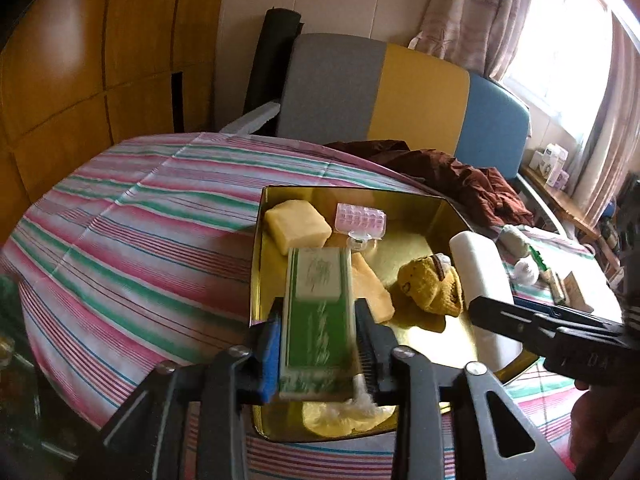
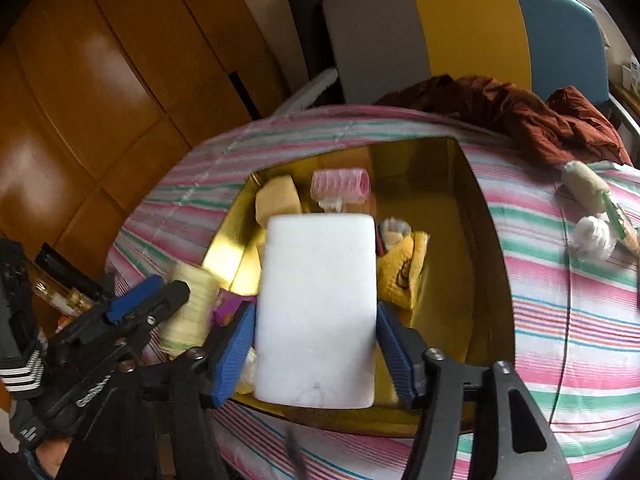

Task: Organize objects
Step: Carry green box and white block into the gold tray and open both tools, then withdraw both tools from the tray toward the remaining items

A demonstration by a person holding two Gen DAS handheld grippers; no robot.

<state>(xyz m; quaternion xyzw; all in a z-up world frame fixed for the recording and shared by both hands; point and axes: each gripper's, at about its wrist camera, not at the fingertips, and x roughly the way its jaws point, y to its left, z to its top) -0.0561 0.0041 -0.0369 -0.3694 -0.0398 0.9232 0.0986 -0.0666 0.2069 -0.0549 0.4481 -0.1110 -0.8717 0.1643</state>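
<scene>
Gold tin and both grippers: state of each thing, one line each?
Gold tin: open, partly filled.
Left gripper: green box between its jaws, over the tin.
Right gripper: jaws off the white block between them.
Pink roller: lying in the tin.
Yellow cloth: crumpled in the tin.

blurred: green box, print unreadable | hidden: tin floor under white block | half hidden: yellow knit thing behind block | cut off: brush at right edge | unclear: whether block is gripped
</scene>
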